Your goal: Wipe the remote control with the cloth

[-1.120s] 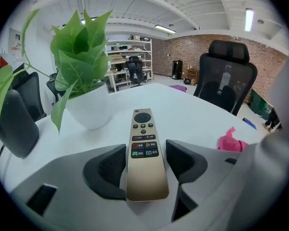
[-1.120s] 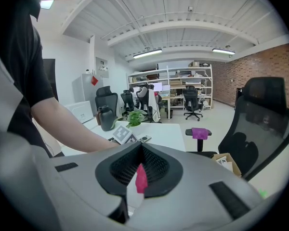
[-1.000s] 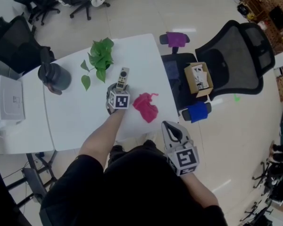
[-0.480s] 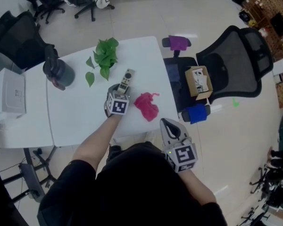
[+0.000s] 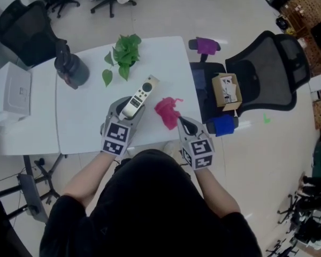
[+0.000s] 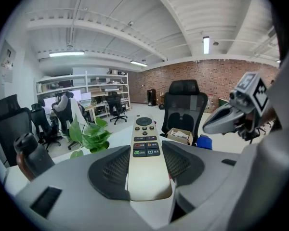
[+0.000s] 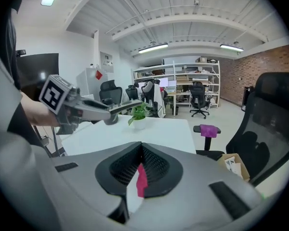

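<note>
A long cream remote control (image 5: 138,98) is lifted off the white table (image 5: 80,127), and my left gripper (image 5: 129,107) is shut on its lower end. In the left gripper view the remote (image 6: 145,148) lies button side up between the jaws of that gripper (image 6: 147,168), which closed on it within the last second. A crumpled pink cloth (image 5: 167,110) lies on the table to the right of the remote. My right gripper (image 5: 182,122) is shut, its tip at the cloth's near right edge. In the right gripper view a strip of pink cloth (image 7: 142,179) shows just past the closed jaws (image 7: 140,170).
A potted green plant (image 5: 123,55) and a dark jug (image 5: 72,68) stand at the table's far side, and a white box (image 5: 13,98) sits at the left. A black office chair (image 5: 267,74) beside the table's right edge carries a cardboard box (image 5: 226,91).
My left gripper has taken the remote off the table and drawn it up and toward me. My right gripper has moved forward to the cloth's edge, still shut.
</note>
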A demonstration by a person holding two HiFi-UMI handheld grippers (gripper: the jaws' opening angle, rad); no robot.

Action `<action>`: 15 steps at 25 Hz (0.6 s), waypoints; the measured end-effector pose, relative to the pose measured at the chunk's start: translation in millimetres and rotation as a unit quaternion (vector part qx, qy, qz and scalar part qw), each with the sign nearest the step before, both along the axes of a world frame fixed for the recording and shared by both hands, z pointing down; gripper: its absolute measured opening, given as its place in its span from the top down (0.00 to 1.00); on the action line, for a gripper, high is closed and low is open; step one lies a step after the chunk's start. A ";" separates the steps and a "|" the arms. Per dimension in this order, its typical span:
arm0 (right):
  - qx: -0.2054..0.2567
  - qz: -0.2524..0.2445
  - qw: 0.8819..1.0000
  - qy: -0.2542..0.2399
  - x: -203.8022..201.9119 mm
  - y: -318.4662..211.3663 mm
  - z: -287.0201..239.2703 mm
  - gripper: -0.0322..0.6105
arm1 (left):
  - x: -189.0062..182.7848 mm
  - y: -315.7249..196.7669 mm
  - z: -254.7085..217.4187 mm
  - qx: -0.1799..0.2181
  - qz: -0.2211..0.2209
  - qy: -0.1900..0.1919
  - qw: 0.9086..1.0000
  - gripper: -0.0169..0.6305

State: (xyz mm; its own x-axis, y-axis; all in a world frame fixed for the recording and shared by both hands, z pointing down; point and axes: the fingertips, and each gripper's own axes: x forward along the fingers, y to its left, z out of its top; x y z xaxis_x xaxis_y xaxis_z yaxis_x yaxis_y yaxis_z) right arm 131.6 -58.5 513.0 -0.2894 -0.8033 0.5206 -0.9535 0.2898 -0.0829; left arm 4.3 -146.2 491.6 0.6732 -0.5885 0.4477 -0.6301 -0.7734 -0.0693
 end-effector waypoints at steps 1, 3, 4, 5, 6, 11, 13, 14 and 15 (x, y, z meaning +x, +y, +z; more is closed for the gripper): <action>-0.007 -0.004 1.000 0.004 -1.4 -1.9 7.6 0.94 | -3.5 7.4 -9.1 0.005 0.003 0.004 1.000 0.65; -0.021 -0.009 1.000 0.012 -5.3 -6.4 21.5 0.94 | -10.6 19.1 -24.8 0.015 0.007 0.009 1.000 0.65; -0.027 -0.011 0.999 0.015 -7.4 -9.2 28.0 0.94 | -14.1 23.8 -31.2 0.020 0.007 0.012 1.000 0.65; -0.034 -0.013 0.999 0.021 -8.6 -12.3 36.0 0.94 | -17.5 27.8 -36.7 0.023 0.007 0.014 1.000 0.65; -0.041 -0.015 0.999 0.028 -9.0 -15.8 45.7 0.94 | -20.8 31.1 -41.2 0.026 0.008 0.016 1.000 0.65; -0.087 -0.014 0.994 0.068 -6.5 -40.1 99.8 0.70 | -34.7 38.4 -57.5 0.041 0.009 0.013 0.999 0.65; -0.109 -0.017 0.990 0.089 -4.4 -48.5 123.3 0.65 | -39.1 37.8 -60.2 0.050 0.014 0.008 0.999 0.65; -0.121 -0.022 0.987 0.100 -4.2 -52.8 135.3 0.65 | -41.0 37.1 -61.7 0.050 0.013 0.009 0.999 0.65; -0.133 -0.030 0.984 0.111 -4.7 -57.0 146.7 0.65 | -42.6 36.5 -63.4 0.048 0.007 0.011 0.999 0.65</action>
